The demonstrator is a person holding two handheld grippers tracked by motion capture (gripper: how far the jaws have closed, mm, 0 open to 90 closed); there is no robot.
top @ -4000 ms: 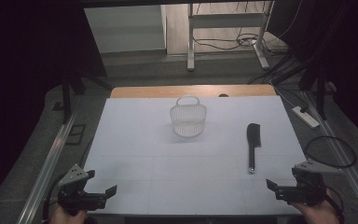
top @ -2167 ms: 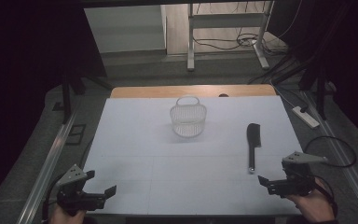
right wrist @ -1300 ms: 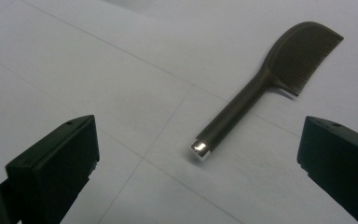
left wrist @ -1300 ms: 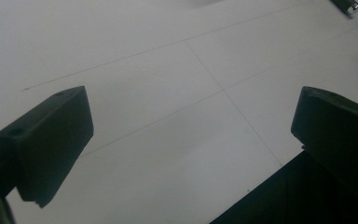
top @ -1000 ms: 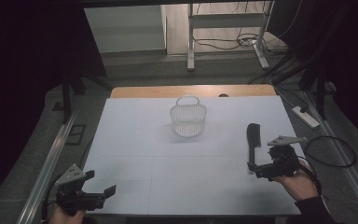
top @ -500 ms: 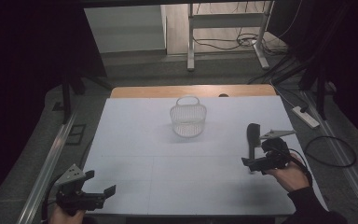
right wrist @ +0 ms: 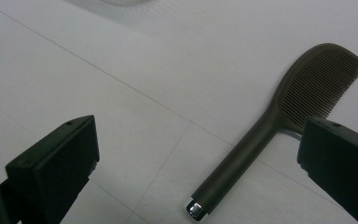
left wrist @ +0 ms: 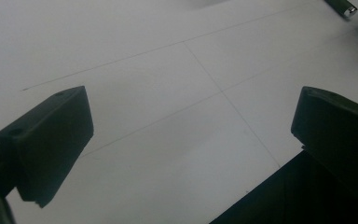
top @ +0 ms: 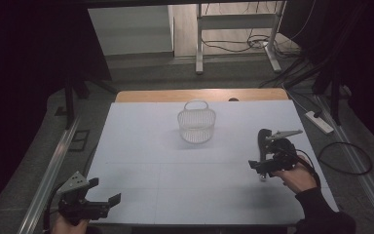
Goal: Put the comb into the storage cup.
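One table point(top: 141, 146), covered in white, carries everything. On it stands one white wire basket point(top: 196, 124), upright near the far middle, well apart from the one dark comb point(right wrist: 279, 121), which lies flat toward the right side with its toothed head pointing away from the person and its metal-tipped handle end nearest them.

Two tools are in play. The right hand-held gripper point(top: 262, 165) hovers just beside the comb's handle with its jaws spread wide; the left hand-held gripper point(top: 104, 202) waits at the near left corner, jaws likewise apart and holding nothing.

The step looks like picking up the comb. To do it well, shift the right hand-held gripper until the slim handle sits between the jaws, lower to the tabletop, and close across the handle, not the teeth.
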